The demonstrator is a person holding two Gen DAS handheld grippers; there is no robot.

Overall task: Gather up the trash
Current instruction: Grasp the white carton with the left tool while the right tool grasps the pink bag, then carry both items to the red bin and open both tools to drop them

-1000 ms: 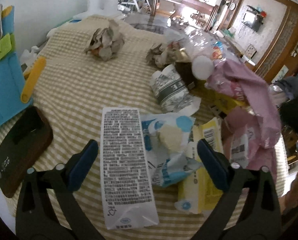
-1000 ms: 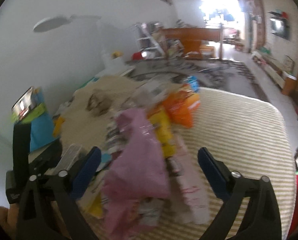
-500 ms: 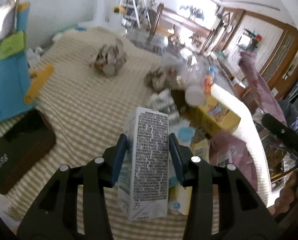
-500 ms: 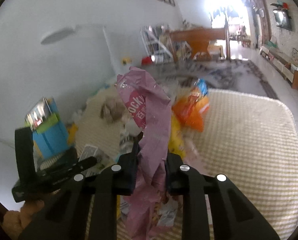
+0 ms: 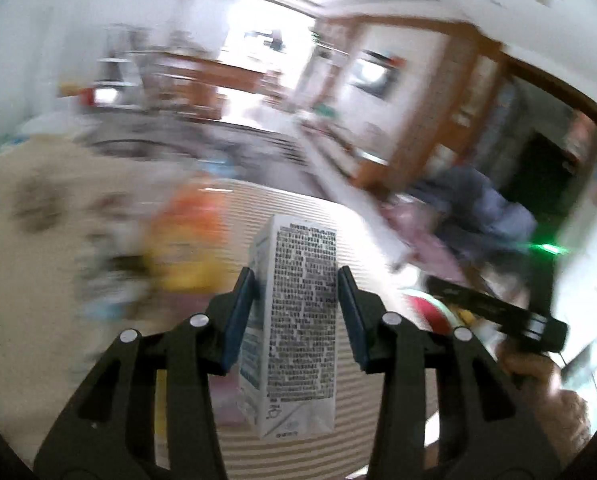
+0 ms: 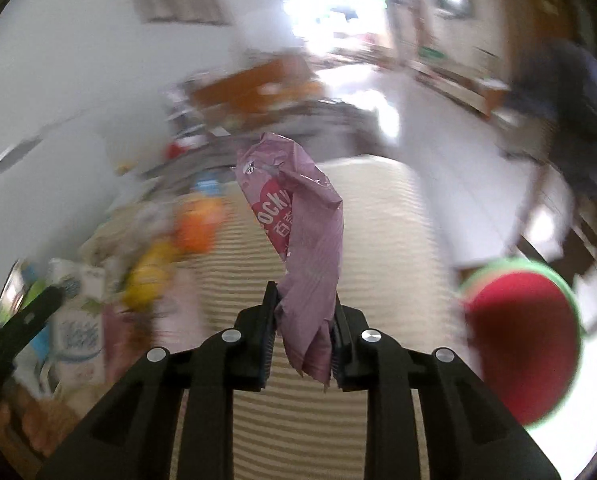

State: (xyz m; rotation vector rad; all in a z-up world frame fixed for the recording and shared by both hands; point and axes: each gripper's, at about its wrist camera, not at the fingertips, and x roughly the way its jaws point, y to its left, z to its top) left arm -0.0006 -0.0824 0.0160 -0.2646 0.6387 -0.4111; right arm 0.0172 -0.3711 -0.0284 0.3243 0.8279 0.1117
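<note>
Left wrist view: left gripper (image 5: 297,296) is clamping a white drink carton (image 5: 294,328) above the striped cloth (image 5: 294,208). Right gripper (image 6: 303,322) is pinching a pink snack wrapper (image 6: 298,224); surroundings are blurring.

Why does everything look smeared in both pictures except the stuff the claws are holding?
Left wrist view: the room and table streak with motion blur, the doorway is blown out white, yet the carton in the left gripper stays sharp. Right wrist view: same smear, but the pink wrapper in the right gripper is crisp.
</note>
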